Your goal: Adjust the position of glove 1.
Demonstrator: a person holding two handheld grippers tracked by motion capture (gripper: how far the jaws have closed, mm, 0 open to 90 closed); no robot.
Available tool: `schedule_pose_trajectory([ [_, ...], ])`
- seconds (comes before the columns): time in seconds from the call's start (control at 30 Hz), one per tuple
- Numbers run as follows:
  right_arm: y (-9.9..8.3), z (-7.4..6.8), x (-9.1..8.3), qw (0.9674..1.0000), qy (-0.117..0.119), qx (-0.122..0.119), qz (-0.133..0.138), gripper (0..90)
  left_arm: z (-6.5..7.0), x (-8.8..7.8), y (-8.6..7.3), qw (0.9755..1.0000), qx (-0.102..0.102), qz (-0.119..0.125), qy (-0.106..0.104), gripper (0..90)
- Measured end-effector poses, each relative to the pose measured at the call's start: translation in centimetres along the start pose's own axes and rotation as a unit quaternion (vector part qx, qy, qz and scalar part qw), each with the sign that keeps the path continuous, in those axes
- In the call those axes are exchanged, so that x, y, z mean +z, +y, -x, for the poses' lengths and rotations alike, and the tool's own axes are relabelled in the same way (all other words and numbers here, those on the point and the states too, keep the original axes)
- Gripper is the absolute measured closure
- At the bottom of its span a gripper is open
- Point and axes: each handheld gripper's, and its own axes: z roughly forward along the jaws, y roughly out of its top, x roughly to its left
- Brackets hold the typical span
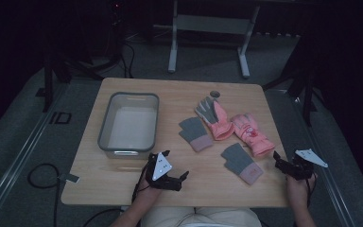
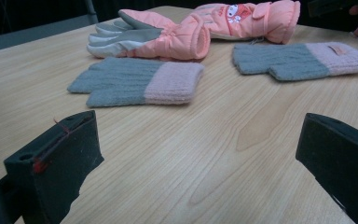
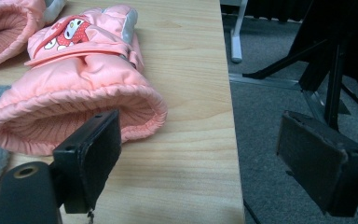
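Pale wooden table (image 1: 123, 184); a grey plastic bin with a clear bottom (image 1: 105, 127) sits at about 9 o'clock from table centre. The four gloves lie at 3 to 4 o'clock.

Risks, judged:
- Right gripper (image 1: 288, 166) stands at the table's 4 o'clock edge, jaws spread wide and empty. In the right gripper view one jaw hangs over the floor past the table edge. A sideways drag could pull the pink padded glove with the cartoon patch (image 3: 81, 79) off the edge.
- That glove's ribbed cuff gapes. A jaw could slip inside it and pinch one layer only, so the glove droops or slides out when lifted.
- It touches the second pink padded glove with grey palm (image 1: 213, 118); lifting one may disturb the other.

Left gripper (image 1: 170, 172) is near the front edge at 6 o'clock, jaws wide apart, nothing between them, well apart from the grey knit gloves with pink cuffs (image 2: 135, 83).

Orientation: the patch glove's long axis runs 10 to 4 o'clock in the high view. Its cuff points to 4 o'clock, toward the right gripper; its fingers point to 10 o'clock.
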Motion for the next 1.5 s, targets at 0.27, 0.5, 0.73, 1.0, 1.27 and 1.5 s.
schedule_pose_trajectory([
  [0.27, 0.0, 0.4, 0.0, 0.9999, -0.001, 0.017, -0.002, 13.2, -0.2, 0.0, 0.0, 1.0, -0.005, -0.002, -0.005, 0.0],
  [0.5, 0.0, 0.1, 0.1, 0.9999, -0.003, -0.003, -0.009, 13.0, -0.1, 0.0, 0.0, 1.0, -0.003, -0.002, -0.007, 0.0],
  [0.73, 0.1, -0.1, 0.1, 0.9998, -0.004, -0.014, -0.015, 13.2, -0.2, 0.1, 0.0, 0.9999, -0.006, -0.002, -0.01, 0.0],
  [1.0, 1.1, -0.1, -0.1, 0.9995, -0.003, -0.006, -0.029, 13.2, -0.3, 0.1, 0.0, 0.9999, -0.009, -0.002, -0.011, 0.0],
  [1.27, 3.5, -0.2, -1.4, 0.9994, 0.008, 0.015, -0.029, 13.3, -0.3, 0.1, 0.0, 0.9999, -0.01, -0.001, -0.009, 0.0],
  [1.5, 6.2, -1.4, -1.8, 0.9993, 0.022, -0.011, -0.026, 12.6, -0.2, 0.1, 0.0, 0.9999, -0.009, -0.002, -0.008, 0.0],
])
